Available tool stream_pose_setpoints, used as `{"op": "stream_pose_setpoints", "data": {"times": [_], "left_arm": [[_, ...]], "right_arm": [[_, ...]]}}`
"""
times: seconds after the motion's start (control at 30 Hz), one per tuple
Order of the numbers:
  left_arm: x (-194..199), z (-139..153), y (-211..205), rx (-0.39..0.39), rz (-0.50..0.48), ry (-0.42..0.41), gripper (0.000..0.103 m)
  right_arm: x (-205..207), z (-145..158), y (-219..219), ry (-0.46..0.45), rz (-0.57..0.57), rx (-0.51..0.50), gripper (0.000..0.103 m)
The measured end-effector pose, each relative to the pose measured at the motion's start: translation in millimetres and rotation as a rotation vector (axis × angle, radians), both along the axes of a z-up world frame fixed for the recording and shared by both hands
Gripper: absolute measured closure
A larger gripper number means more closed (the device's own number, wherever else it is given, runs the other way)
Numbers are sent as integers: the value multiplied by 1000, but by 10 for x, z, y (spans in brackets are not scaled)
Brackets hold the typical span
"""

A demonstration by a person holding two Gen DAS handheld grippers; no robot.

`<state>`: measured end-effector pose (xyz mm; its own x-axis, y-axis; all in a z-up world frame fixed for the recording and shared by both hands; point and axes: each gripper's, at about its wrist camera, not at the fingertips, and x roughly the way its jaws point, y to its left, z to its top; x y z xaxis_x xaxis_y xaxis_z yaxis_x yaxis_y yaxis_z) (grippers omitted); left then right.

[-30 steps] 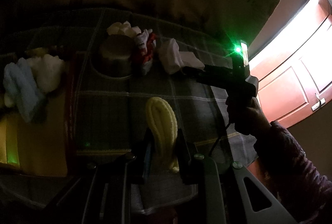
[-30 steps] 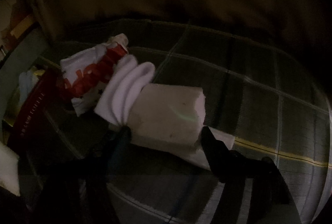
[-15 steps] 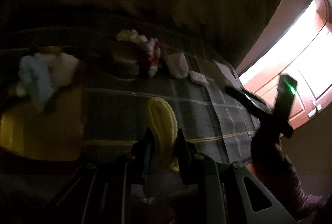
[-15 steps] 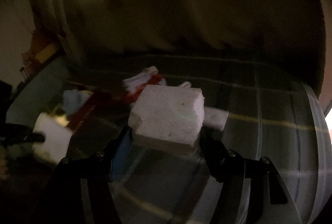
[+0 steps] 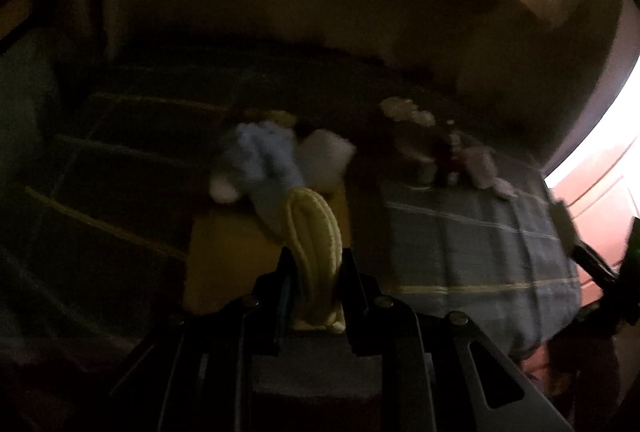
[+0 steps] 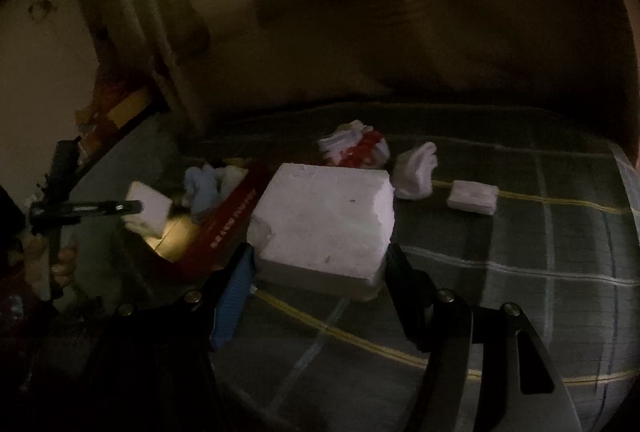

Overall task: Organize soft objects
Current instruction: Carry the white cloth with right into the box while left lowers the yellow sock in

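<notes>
My left gripper (image 5: 314, 264) is shut on a yellow knitted sock (image 5: 314, 228) and holds it above the yellow inside of a red box (image 5: 224, 252). In the box lie a light blue cloth (image 5: 264, 156) and a white sponge (image 5: 326, 156). My right gripper (image 6: 320, 264) is shut on a large white foam block (image 6: 324, 220), held above the plaid cloth (image 6: 540, 264). The red box (image 6: 228, 220) is to its left, and the left gripper (image 6: 84, 208) shows beyond it.
On the plaid cloth lie a red and white cloth (image 6: 356, 148), a white rolled sock (image 6: 416, 168) and a small white folded pad (image 6: 472, 196). A wall rises behind the cloth. A bright door (image 5: 600, 192) is at the right.
My left gripper has swung left with the yellow sock, from over the plaid cloth to over the box. My right gripper has lifted the foam block and pulled back from the cloth pile.
</notes>
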<state>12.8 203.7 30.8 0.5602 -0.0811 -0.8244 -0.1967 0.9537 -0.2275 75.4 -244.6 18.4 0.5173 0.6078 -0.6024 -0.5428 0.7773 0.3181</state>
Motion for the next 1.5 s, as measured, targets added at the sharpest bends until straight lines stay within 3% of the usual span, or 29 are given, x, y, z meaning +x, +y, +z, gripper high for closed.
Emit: {"op": "stream_pose_setpoints", "data": {"times": [0.2, 0.3, 0.53, 0.7, 0.9, 1.0, 1.2, 1.5], "left_arm": [[196, -333, 223, 44, 7, 32, 78], [220, -392, 291, 74, 31, 45, 67], [46, -128, 196, 155, 32, -78, 55], [-107, 73, 108, 146, 39, -141, 54], [-362, 96, -81, 173, 97, -128, 54], [-540, 68, -169, 229, 131, -126, 54], [-711, -33, -159, 243, 165, -113, 54], [-762, -148, -64, 308, 221, -87, 54]], "right_arm": [[-50, 29, 147, 11, 29, -10, 41], [-60, 43, 201, 11, 42, -18, 41], [-58, 99, 544, 10, 109, 1, 41], [-89, 192, 910, 0, 181, 12, 41], [-39, 241, 1533, 19, 280, 37, 40], [43, 194, 1930, 43, 323, 33, 40], [155, -55, 2693, 72, 373, -48, 40], [182, -424, 3169, 107, 347, -168, 39]]}}
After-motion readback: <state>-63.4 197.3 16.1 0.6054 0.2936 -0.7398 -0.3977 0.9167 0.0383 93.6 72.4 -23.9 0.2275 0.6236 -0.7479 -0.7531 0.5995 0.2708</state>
